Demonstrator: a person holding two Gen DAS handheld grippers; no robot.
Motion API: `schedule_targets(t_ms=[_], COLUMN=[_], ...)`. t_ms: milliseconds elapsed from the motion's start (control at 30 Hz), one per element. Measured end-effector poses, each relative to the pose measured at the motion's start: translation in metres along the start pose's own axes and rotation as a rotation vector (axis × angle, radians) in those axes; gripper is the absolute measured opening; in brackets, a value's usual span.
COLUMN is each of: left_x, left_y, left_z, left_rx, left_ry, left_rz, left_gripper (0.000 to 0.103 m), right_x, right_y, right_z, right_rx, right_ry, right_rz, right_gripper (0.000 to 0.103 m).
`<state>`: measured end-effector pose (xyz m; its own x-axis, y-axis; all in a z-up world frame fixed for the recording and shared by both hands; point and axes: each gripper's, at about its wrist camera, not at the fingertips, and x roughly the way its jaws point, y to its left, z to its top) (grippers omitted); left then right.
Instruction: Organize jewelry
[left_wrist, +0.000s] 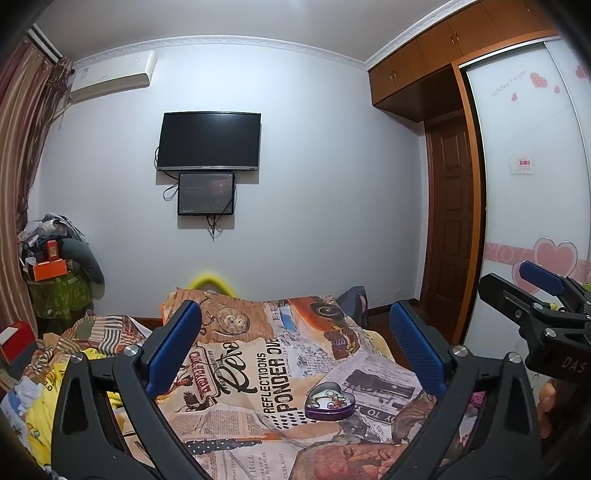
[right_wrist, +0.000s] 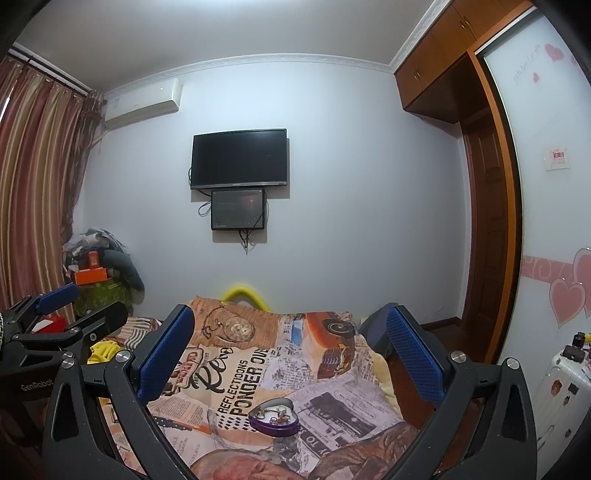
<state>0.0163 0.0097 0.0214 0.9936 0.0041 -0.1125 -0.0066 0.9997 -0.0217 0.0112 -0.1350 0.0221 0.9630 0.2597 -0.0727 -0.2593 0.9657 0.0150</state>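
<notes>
A purple heart-shaped tin (left_wrist: 330, 401) lies open on the printed bedspread (left_wrist: 258, 373), with several tangled chains and beads inside it. My left gripper (left_wrist: 294, 310) hovers above and short of the tin, jaws wide open and nothing between the blue pads. In the right wrist view the same tin (right_wrist: 274, 417) sits low in the middle, below my right gripper (right_wrist: 290, 314), which is also wide open and holds nothing. Each gripper shows in the other's view: the right gripper (left_wrist: 517, 284) at the far right, the left gripper (right_wrist: 85, 306) at the far left.
A television (left_wrist: 209, 141) and a smaller screen (left_wrist: 206, 193) hang on the far wall. A wooden wardrobe (left_wrist: 454, 229) with a white sliding door stands right, with a white suitcase (right_wrist: 565, 373) beside it. Piled clothes and boxes (left_wrist: 55, 258) fill the left corner by the curtain.
</notes>
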Motion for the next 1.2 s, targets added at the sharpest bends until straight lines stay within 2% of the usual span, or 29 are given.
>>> schedule_targets(t_ms=[1200], left_x=[0.0042], left_y=[-0.0038], left_z=[0.0017], left_rx=[0.000], left_ry=[0.025], left_rz=[-0.039], left_gripper=[0.102], right_x=[-0.0002], right_y=[0.0008], right_z=[0.0032], right_rx=[0.004], right_ry=[0.009], right_rz=[0.014], right_gripper=[0.103])
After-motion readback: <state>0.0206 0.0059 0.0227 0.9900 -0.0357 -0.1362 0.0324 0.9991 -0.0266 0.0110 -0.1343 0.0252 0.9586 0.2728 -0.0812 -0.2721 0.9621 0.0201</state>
